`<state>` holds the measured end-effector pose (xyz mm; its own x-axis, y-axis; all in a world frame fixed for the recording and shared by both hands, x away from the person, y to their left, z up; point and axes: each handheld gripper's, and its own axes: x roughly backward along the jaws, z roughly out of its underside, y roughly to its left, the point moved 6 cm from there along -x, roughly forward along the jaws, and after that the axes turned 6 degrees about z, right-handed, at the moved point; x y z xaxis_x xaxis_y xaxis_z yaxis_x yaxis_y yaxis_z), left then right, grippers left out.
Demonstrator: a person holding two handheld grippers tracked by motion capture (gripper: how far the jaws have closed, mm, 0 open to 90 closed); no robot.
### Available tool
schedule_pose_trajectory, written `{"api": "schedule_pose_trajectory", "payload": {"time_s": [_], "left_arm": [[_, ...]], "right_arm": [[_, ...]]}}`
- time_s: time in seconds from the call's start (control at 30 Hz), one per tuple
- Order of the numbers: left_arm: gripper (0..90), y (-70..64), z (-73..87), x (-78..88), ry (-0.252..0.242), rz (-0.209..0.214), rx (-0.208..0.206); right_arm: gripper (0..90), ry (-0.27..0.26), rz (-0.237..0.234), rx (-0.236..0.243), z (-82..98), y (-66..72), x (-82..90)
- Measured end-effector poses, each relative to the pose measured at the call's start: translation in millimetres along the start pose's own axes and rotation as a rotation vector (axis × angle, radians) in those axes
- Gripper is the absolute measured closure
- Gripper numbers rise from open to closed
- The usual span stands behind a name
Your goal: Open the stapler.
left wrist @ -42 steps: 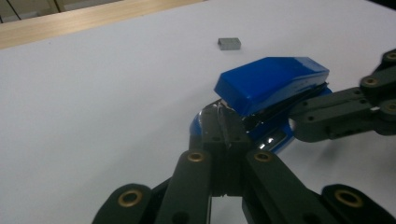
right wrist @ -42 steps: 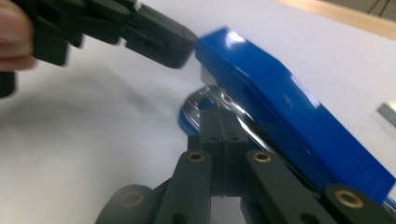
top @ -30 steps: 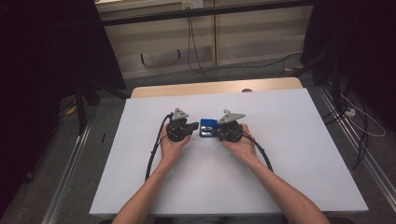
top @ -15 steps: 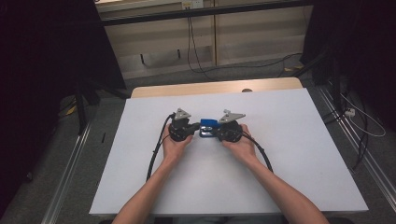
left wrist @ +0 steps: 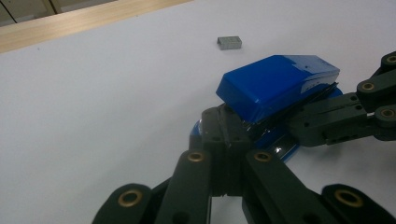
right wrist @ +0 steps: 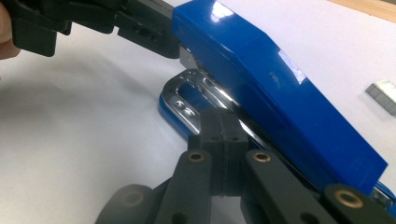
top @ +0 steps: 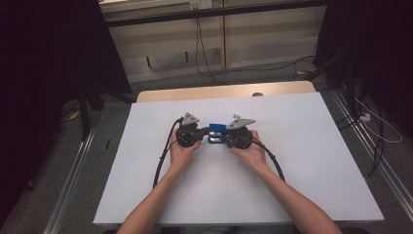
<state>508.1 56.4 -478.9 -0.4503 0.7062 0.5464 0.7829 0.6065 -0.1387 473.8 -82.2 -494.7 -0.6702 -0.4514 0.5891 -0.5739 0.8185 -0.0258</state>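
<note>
I have both forearms in from the near edge, converging mid-table. My left gripper [top: 200, 135] and right gripper [top: 225, 138] point inward at each other, with the glossy blue plastic stapler [top: 216, 132] directly between their tips. Left jaws are clenched together, tips pressed against one end of the stapler [left wrist: 275, 86]. Right jaws are likewise clenched, tips against its chrome base [right wrist: 205, 100] under the raised blue top. A small grey strip of staples [left wrist: 229, 43] lies on the white table [top: 311, 146] beyond the stapler, apart from both grippers.

White table [top: 311, 161], grey floor [top: 63, 195] (cables trailing), dim room.
</note>
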Motion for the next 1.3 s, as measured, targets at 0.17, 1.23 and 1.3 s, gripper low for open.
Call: {"api": "schedule_pose_trajectory", "payload": {"time_s": [0.17,1.23,1.3], "left_arm": [[90.0,-1.1,-2.6,0.1,-0.011,0.0,0.009],[90.0,-7.7,-14.9,6.6,-0.066,0.01,0.021],[90.0,-8.2,-15.6,6.8,-0.071,0.013,0.022]], "right_arm": [[90.0,0.0,0.001,0.001,0.0,0.1,0.1],[90.0,-0.006,0.003,0.043,-0.2,1.9,0.0],[90.0,-0.006,0.004,0.043,-0.2,2.0,0.1]]}}
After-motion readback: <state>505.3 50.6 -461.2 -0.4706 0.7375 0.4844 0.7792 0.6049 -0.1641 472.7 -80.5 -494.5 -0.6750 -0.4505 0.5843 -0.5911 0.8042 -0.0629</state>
